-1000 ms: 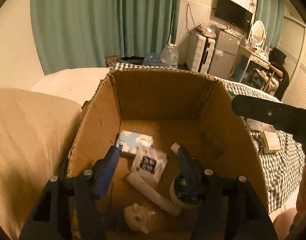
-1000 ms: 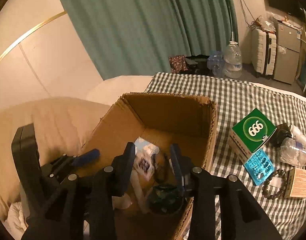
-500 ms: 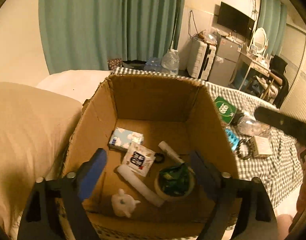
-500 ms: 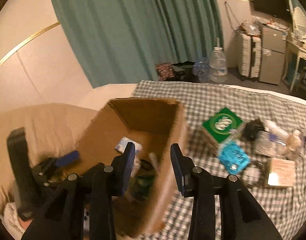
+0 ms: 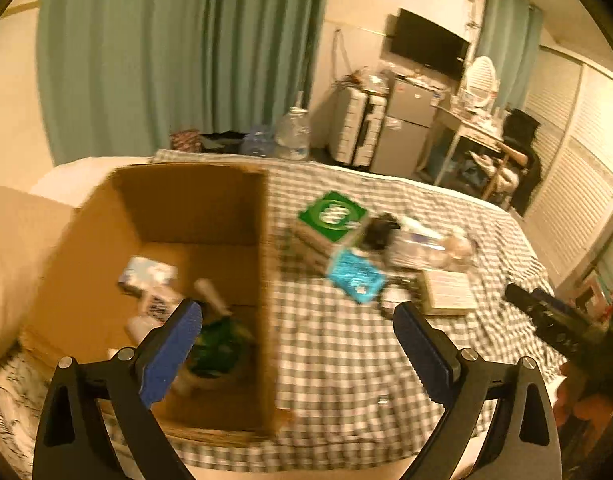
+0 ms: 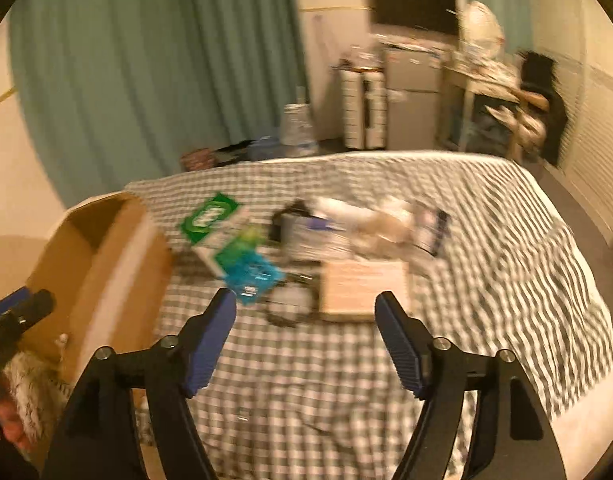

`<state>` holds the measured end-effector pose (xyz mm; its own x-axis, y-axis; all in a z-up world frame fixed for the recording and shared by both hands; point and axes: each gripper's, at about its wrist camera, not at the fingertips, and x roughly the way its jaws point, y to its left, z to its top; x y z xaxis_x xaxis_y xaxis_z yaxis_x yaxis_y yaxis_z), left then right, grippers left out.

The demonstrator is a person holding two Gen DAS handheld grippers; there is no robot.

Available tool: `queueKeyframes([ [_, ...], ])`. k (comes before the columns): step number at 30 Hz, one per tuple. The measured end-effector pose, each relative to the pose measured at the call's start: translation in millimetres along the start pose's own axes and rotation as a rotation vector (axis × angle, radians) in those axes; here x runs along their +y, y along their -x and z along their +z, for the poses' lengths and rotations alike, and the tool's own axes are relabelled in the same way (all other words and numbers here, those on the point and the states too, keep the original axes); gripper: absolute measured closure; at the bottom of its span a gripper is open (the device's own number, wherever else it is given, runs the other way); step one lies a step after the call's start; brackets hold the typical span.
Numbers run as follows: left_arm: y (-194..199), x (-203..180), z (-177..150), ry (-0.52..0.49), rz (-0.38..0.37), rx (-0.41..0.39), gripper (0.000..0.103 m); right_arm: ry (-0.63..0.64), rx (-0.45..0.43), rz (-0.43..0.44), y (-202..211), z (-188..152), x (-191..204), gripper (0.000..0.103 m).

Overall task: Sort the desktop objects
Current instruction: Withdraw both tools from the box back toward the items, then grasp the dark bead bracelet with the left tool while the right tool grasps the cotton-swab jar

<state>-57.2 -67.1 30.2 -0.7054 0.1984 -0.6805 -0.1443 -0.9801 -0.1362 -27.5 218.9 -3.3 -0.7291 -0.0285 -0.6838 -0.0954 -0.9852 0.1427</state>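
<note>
An open cardboard box (image 5: 242, 272) stands at the left of a checked bed cover; it holds a green-filled tape roll (image 5: 218, 348), a tissue pack (image 5: 146, 276) and several small items. To its right lie a green box (image 5: 332, 214), a blue blister pack (image 5: 356, 276), a beige booklet (image 5: 446, 292) and a plastic bottle (image 5: 426, 244). My left gripper (image 5: 298, 316) is open and empty over the box's right wall. My right gripper (image 6: 306, 312) is open and empty, above the cover in front of the blister pack (image 6: 252, 276), booklet (image 6: 362, 284) and green box (image 6: 210, 218). Both views are blurred.
The checked cover (image 6: 506, 260) drops off at its right edge. A dark bracelet or cord (image 6: 286, 312) lies between the blister pack and the booklet. Behind the bed are green curtains (image 5: 166, 60), a water jug (image 5: 292, 132), a fridge and a cluttered desk.
Both grippers have swung right, away from the box interior toward the pile on the cover. Both have opened wider. The tape roll stays in the box.
</note>
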Motion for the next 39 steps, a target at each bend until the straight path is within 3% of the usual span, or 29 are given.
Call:
queueKeyframes([
  [6,-24,-60,-17,-0.072,-0.037,0.025,0.003,-0.088,0.03,-0.024,-19,-23,-45,0.021],
  [11,-67,-91,-34,-0.103,-0.039,0.1,0.003,-0.132,0.034,-0.043,-34,-36,-66,0.021],
  [23,-186,-112,-53,-0.088,-0.05,0.206,0.003,-0.184,0.07,-0.058,-90,-31,-96,0.021],
  [28,-222,-122,-54,-0.133,-0.052,0.228,0.003,-0.182,0.063,-0.076,-113,-19,-108,0.021],
  [33,-240,-130,-54,-0.191,-0.051,0.182,0.004,-0.192,0.04,-0.052,-129,-4,-115,0.021],
  [34,-241,-131,-53,-0.199,-0.058,0.167,0.01,-0.189,0.032,-0.035,-132,1,-114,0.021],
  [35,-240,-130,-53,-0.205,-0.067,0.146,0.032,-0.182,0.029,-0.025,-135,4,-111,0.021],
  [36,-239,-130,-52,-0.217,-0.079,0.132,0.043,-0.171,0.023,-0.019,-138,7,-108,0.021],
  [37,-236,-130,-51,-0.231,-0.097,0.119,0.061,-0.157,0.019,-0.015,-141,10,-103,0.021],
  [38,-235,-128,-50,-0.233,-0.099,0.113,0.072,-0.142,0.019,-0.004,-145,13,-97,0.021],
  [39,-233,-125,-50,-0.224,-0.104,0.109,0.074,-0.134,0.022,0.006,-147,14,-94,0.021],
])
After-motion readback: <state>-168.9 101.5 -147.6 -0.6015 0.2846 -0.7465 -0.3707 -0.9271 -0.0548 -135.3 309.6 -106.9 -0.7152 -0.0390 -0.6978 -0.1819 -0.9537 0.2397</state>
